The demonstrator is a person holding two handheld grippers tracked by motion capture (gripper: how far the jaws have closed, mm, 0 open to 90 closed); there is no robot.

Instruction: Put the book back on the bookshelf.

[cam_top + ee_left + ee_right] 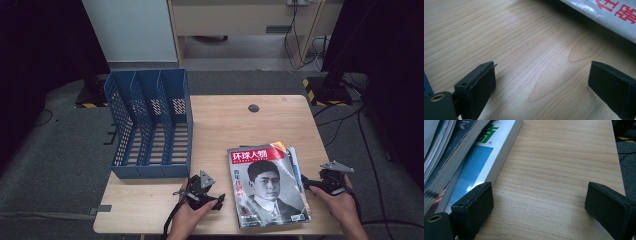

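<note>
Magazine stack point(270, 185): flat on the bench point(225, 125), lower right of the frame, untouched.
Left tongs point(219, 201): jaws apart, just left of the stack.
Right tongs point(306, 183): jaws apart at its right edge.
File rack point(150, 125): upper left, slots apparently bare.
Progress: nothing gripped yet (lifting and filing likely remain).

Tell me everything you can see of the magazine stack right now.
The magazine stack lies flat on the wooden table, near its front edge, between the left tongs and right tongs. The glossy top cover has a red title band and a black-and-white portrait. Beneath it, a thicker blue-and-white issue juts out rightward. Neither open tongs touches it.
</note>
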